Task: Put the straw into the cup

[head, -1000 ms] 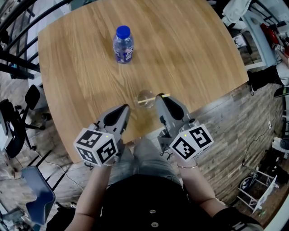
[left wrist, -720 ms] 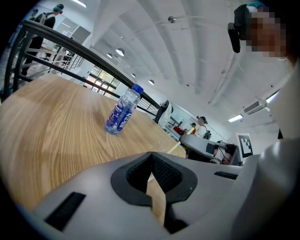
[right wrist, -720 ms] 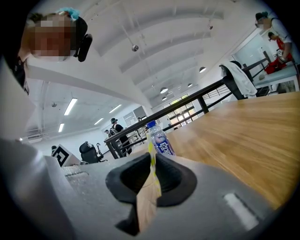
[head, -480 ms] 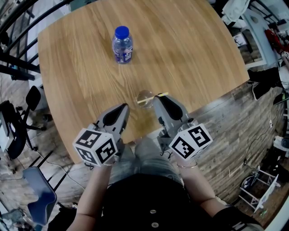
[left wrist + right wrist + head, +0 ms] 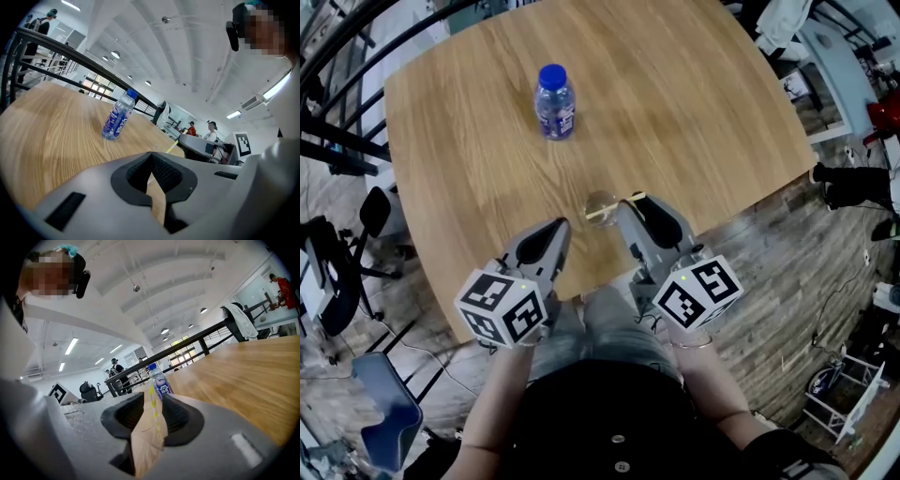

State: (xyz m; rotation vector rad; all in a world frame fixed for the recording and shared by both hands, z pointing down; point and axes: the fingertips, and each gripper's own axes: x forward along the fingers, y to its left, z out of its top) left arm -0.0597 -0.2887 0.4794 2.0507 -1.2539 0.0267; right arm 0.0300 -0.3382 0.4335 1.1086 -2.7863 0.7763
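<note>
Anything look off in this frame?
The straw slants low across the cup rather than standing in it, and in the right gripper view it looks still wrapped in brown paper. The right gripper has just been opening its jaws, straw between them. The bottle stands upright; no spill visible.

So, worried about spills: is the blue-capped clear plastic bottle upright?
Upright: the blue-capped clear plastic bottle stands on its base on the wooden table, cap on top.
</note>
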